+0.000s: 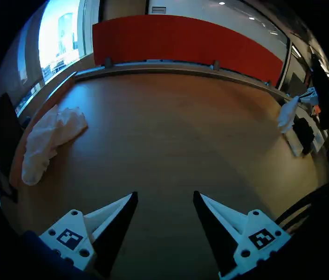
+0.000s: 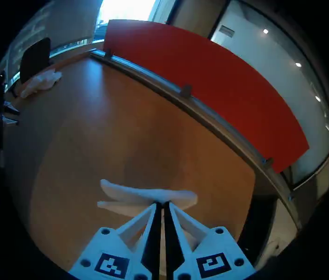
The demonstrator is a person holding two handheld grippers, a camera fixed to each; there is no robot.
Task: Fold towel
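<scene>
We are pinching the towel (image 2: 146,192) in the right tool (image 2: 161,204) while the left tool (image 1: 164,193) is hanging open.

We are holding the right tool's fingers nearly together on the white towel's near edge, over the wooden desk (image 2: 94,140) beside the red panel (image 2: 211,79). We are holding the left tool spread wide and empty above the desk, with a crumpled white cloth (image 1: 48,135) lying by the desk's left edge.

An office: wooden desk (image 1: 174,140) with red divider (image 1: 183,39).

Dim bluish interior, blown-out window (image 1: 62,37) glare, soft sheen on the table (image 1: 164,130), fisheye bending at edges
</scene>
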